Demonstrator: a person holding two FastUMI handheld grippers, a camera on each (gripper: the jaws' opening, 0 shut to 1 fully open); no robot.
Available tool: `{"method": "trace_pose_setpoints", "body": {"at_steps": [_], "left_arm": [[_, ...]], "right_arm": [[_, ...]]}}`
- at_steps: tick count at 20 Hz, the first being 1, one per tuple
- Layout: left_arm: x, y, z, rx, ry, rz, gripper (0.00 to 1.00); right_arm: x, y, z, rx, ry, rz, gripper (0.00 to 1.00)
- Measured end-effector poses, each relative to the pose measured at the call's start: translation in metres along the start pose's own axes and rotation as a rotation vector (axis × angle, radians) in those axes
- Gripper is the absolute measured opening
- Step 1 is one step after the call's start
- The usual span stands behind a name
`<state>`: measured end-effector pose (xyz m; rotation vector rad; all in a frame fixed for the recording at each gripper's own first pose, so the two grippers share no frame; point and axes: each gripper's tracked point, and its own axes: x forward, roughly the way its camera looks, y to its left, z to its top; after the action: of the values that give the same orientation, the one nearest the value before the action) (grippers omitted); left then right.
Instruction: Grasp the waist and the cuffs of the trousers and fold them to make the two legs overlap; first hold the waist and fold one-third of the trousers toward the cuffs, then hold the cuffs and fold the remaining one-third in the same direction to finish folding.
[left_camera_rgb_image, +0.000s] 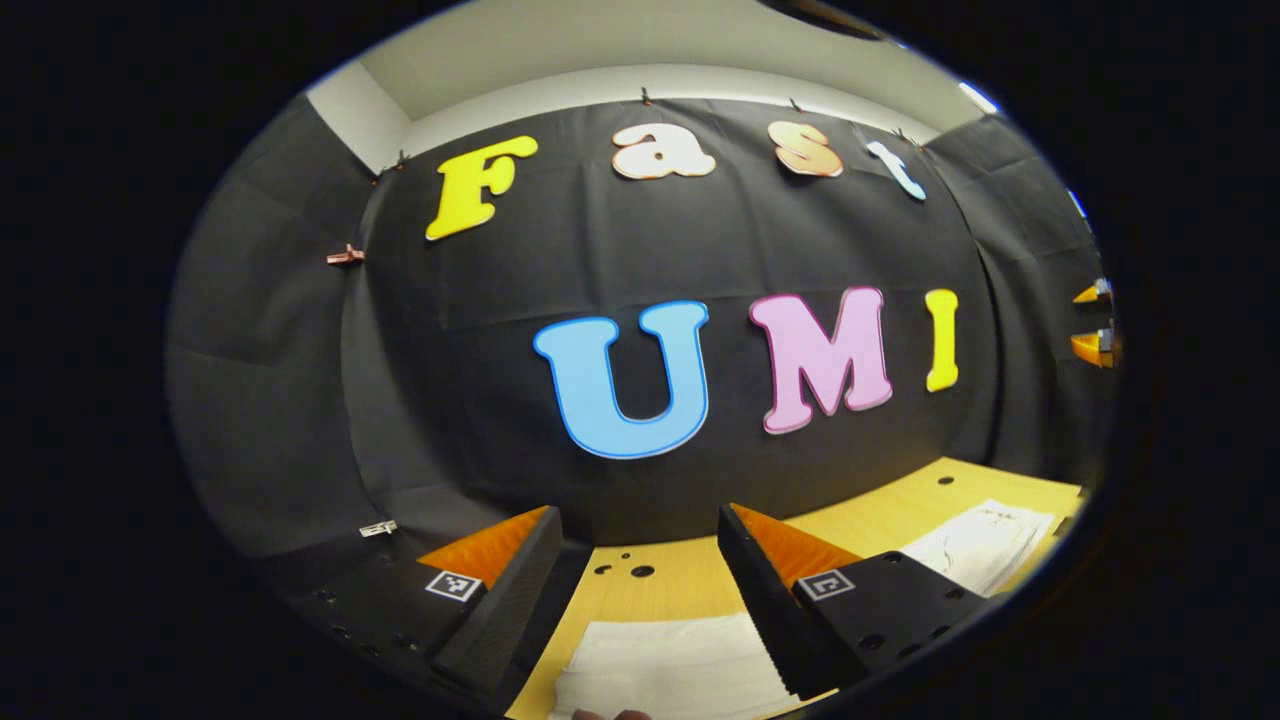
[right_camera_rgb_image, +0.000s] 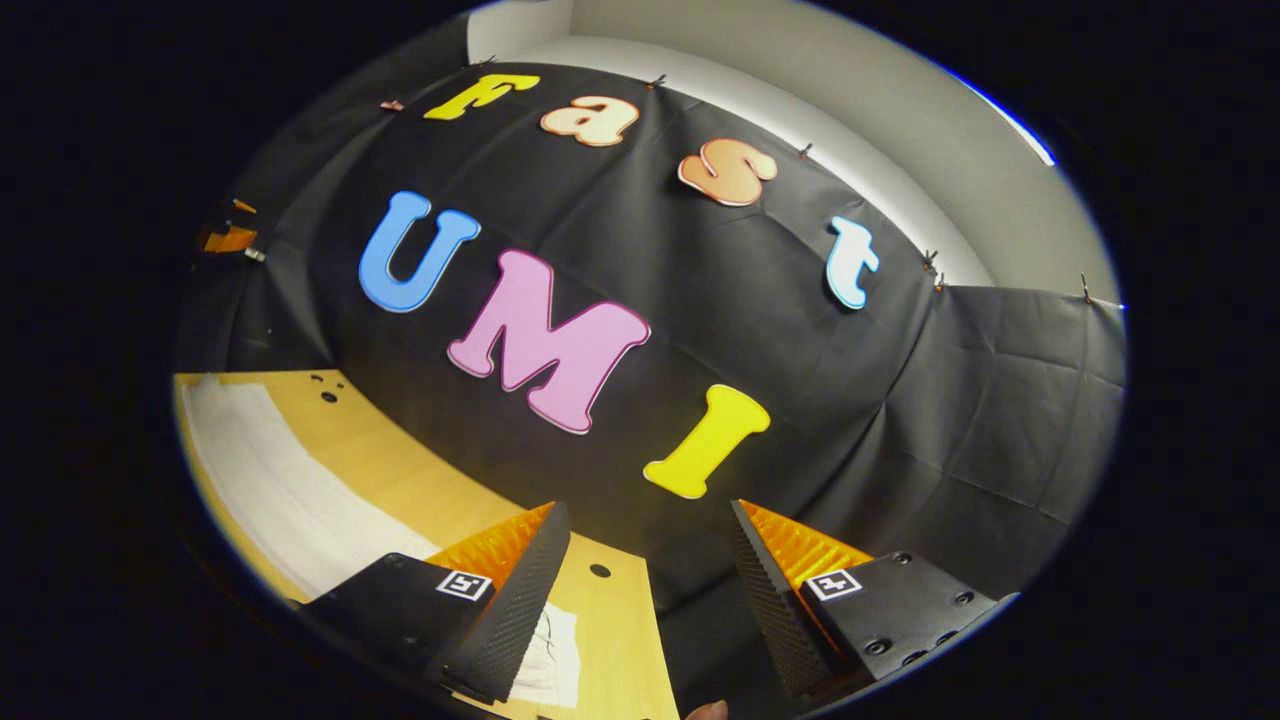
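Here the left gripper (left_camera_rgb_image: 640, 560) hangs above the wooden table (left_camera_rgb_image: 690, 580), its fingers spread wide with nothing between them; the white trousers (left_camera_rgb_image: 670, 660) lie flat on the table just below and stretch off to the right. The right gripper (right_camera_rgb_image: 650, 570) is likewise wide open and holds nothing, with the trousers (right_camera_rgb_image: 290, 490) lying along the table (right_camera_rgb_image: 400, 480) to its left.

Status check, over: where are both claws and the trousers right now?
Left claw open, above the table, nothing held. Right claw open, empty, at the table's edge. White trousers lying flat on the wood, ungrasped. Nothing in the way.
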<state>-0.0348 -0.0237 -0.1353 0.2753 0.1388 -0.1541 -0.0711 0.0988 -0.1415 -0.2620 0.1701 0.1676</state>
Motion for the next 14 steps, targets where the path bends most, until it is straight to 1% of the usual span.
{"method": "trace_pose_setpoints", "body": {"at_steps": [5, 8, 11, 14], "left_arm": [[-0.012, -0.021, -0.063, 0.118, 0.116, -0.078, 0.96], [-0.022, -0.033, -0.108, 0.224, 0.187, -0.153, 0.96], [-0.029, -0.046, -0.154, 0.374, 0.255, -0.249, 0.96], [-0.044, -0.056, -0.197, 0.528, 0.294, -0.339, 0.96]], "right_arm": [[-0.015, 0.028, -0.045, -0.102, 0.084, 0.068, 0.97], [-0.022, 0.034, -0.068, -0.128, 0.139, 0.083, 0.97], [-0.030, 0.035, -0.087, -0.146, 0.184, 0.077, 0.98], [-0.036, 0.031, -0.104, -0.162, 0.226, 0.065, 0.98]]}}
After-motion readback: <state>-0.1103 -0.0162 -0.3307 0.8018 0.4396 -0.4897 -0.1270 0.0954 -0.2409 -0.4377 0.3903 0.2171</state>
